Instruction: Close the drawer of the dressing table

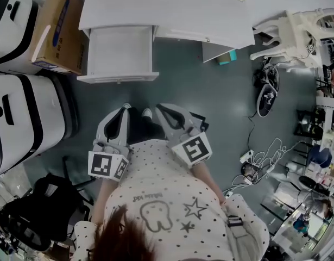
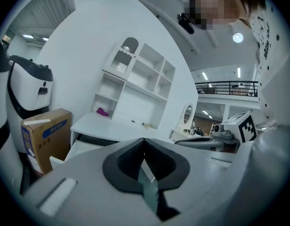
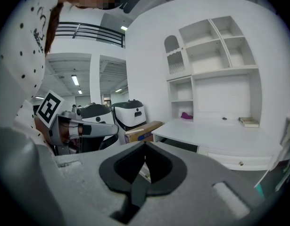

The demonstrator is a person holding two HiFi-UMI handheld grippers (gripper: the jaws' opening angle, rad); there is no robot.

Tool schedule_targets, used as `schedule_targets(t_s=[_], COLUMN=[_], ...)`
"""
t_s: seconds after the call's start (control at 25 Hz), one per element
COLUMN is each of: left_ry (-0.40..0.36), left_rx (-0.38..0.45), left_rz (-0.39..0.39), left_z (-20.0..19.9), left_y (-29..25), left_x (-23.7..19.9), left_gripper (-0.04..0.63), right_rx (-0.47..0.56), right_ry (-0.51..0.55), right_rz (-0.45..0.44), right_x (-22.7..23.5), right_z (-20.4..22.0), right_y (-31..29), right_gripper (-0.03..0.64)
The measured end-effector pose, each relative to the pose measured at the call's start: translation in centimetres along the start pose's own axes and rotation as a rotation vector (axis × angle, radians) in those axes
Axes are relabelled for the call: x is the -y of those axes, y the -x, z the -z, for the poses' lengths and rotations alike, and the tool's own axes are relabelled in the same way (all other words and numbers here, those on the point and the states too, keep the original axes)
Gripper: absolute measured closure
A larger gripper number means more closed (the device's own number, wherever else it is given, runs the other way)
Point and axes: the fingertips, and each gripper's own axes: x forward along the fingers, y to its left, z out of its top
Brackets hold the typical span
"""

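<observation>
Drawer [image 1: 120, 50] is pulled well out of the left end of the white bench [image 1: 172, 10]. It is open toward the person and looks empty, white inside. Its front panel [image 1: 118, 78] is the nearest part to the claws. Both claws are held low in front of the person, well apart from the drawer, with bare floor between.

Left claw [image 1: 123, 112]: tips pressed together, nothing between them. Right claw [image 1: 161, 109]: same, pads meeting, nothing pinched. They sit side by side and point roughly toward the bench. The left one lines up more with the drawer. The right one is off toward the closed part of the bench.

Handling, as a judgement: the drawer is a rigid box on runners and probably light since nothing shows inside, so it should slide with a modest push. No grasp is needed. Closed tips work as a pusher against the flat front panel, at mid-width. Pushing at one corner could skew it on the runners and jam it. The panel face is smooth, so contact should be square on or the tips may skid. A light drawer shoved hard could slam. No handle can be made out from here.

A cardboard box [image 1: 58, 26] stands just left of the drawer, clear of its path.
</observation>
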Motion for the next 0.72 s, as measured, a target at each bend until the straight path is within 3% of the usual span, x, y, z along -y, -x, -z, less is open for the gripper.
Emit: schedule_targets(t_s=[0.12,0.4,0.72], left_ry=[0.013,-0.033,-0.038], left_rx=[-0.005,-0.047,-0.065], left_rz=[-0.011,-0.035,0.021], left_z=[-0.3,-2.8,-4.5], left_y=[-0.9,-3.5,-7.2], left_x=[-2.4,-9.8,-13.1], left_gripper=[0.598,0.598,0.600], right_rx=[-0.032,-0.074,-0.075], right_ry=[-0.011,0.020,-0.021], right_rz=[0.009,0.072,0.159], right_x=[0.9,3.2,6.1], right_z=[0.3,-1.4,-2.7], right_y=[-1.2,-5.0,-8.4], right_gripper=[0.623,0.623,0.623])
